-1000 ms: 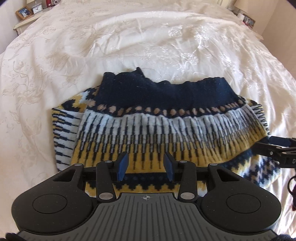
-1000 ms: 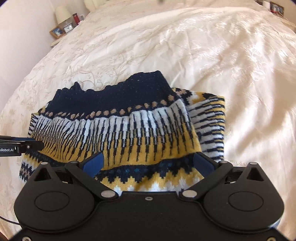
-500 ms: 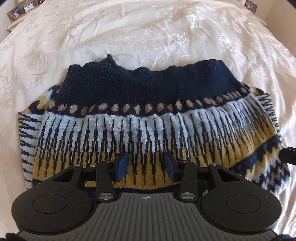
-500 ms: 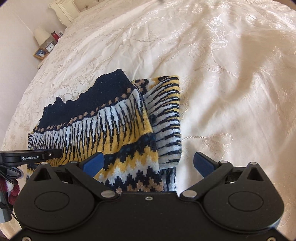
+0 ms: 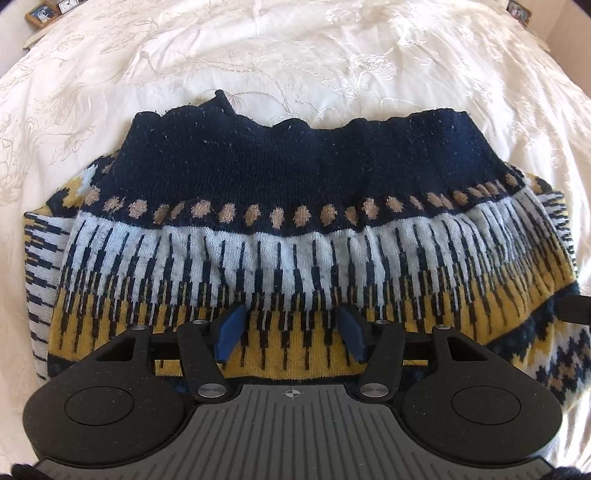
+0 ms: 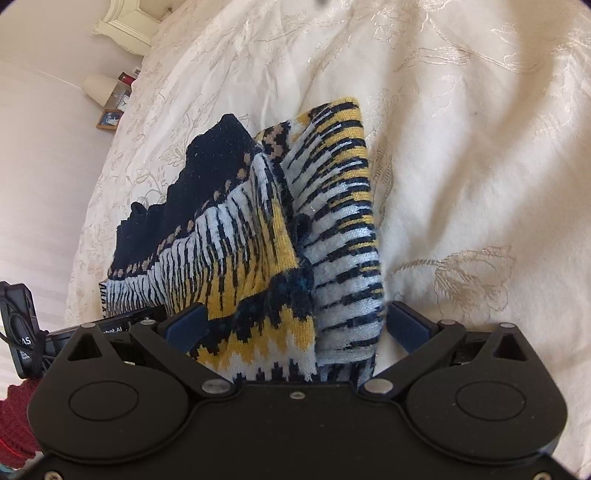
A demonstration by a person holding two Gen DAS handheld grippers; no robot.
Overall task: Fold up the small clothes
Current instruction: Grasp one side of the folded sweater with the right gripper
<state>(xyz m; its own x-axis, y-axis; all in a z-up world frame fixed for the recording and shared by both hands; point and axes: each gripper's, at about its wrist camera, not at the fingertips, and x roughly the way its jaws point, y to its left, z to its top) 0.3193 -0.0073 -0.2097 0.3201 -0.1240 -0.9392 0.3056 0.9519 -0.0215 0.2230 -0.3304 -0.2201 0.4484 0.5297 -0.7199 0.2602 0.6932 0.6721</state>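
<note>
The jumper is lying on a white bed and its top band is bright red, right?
Not quite. The jumper does lie on the white bed, but its top band is dark navy, not red. The left wrist view shows it plainly, above a row of tan dots.

A: Background, left view. Cream bedspread (image 5: 295, 55) with embroidered floral stitching fills the field ahead of the left tool. Framed photo (image 5: 38, 13) far ahead, up-left; another frame (image 5: 519, 11) far ahead, up-right.

B: Right view agrees. Same bedspread (image 6: 461, 147) ahead and right of the right tool. Up-left: white carved bedhead corner (image 6: 129, 26), pale lamp shade (image 6: 98, 86), small framed picture (image 6: 110, 119), pale wall (image 6: 37, 166). Dark red knit sleeve (image 6: 16, 421) at lower-left edge.
</note>
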